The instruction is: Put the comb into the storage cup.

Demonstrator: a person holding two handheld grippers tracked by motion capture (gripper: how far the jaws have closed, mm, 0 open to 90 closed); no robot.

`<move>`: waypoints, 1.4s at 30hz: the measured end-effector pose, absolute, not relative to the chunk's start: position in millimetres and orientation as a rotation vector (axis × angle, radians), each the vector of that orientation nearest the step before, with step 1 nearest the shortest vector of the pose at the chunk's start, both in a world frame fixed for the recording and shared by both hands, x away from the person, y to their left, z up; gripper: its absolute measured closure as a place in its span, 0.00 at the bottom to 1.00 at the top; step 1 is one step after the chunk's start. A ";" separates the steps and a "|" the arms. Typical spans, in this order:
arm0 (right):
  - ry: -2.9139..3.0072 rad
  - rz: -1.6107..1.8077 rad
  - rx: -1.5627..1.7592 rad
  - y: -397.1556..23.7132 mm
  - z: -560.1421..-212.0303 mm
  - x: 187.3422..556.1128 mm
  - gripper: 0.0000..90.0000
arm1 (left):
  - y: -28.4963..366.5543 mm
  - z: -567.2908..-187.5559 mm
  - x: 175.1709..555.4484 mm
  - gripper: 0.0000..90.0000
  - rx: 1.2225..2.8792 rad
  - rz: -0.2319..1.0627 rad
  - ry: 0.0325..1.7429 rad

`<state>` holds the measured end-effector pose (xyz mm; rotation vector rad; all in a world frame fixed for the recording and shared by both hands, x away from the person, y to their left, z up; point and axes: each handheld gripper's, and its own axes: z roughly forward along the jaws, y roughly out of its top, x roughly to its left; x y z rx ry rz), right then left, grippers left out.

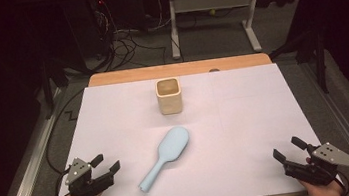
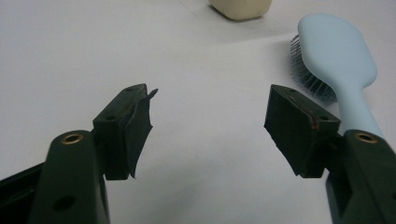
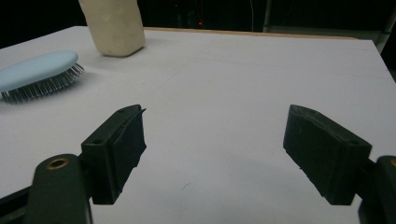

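Note:
A light blue hairbrush (image 1: 165, 155) lies bristles down in the middle of the white sheet, its handle toward the near left. Beyond it stands a cream square cup (image 1: 168, 95), upright. My left gripper (image 1: 106, 165) rests at the near left corner, open, nothing between its jaws; the hairbrush (image 2: 337, 65) lies just right of it and the cup (image 2: 241, 8) farther off. My right gripper (image 1: 287, 148) sits at the near right corner, open and empty. From it the hairbrush (image 3: 39, 74) is at far left and the cup (image 3: 115, 25) behind it.
The white sheet (image 1: 245, 114) covers a wooden table (image 1: 179, 69) whose far edge shows. Metal rails run along both sides. Cables and a desk frame (image 1: 212, 12) stand on the floor beyond.

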<state>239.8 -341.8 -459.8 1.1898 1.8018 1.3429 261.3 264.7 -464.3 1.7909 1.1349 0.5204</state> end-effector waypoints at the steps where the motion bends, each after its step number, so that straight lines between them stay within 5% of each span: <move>1: 1.802 1.343 1.190 -341.8 -459.8 239.8 0.23 | 264.9 -464.3 261.2 0.36 1.791 0.519 1.135; 42: 1.810 1.357 1.190 -341.5 -459.9 239.9 0.24 | 261.8 -459.7 261.3 0.36 1.751 0.486 1.097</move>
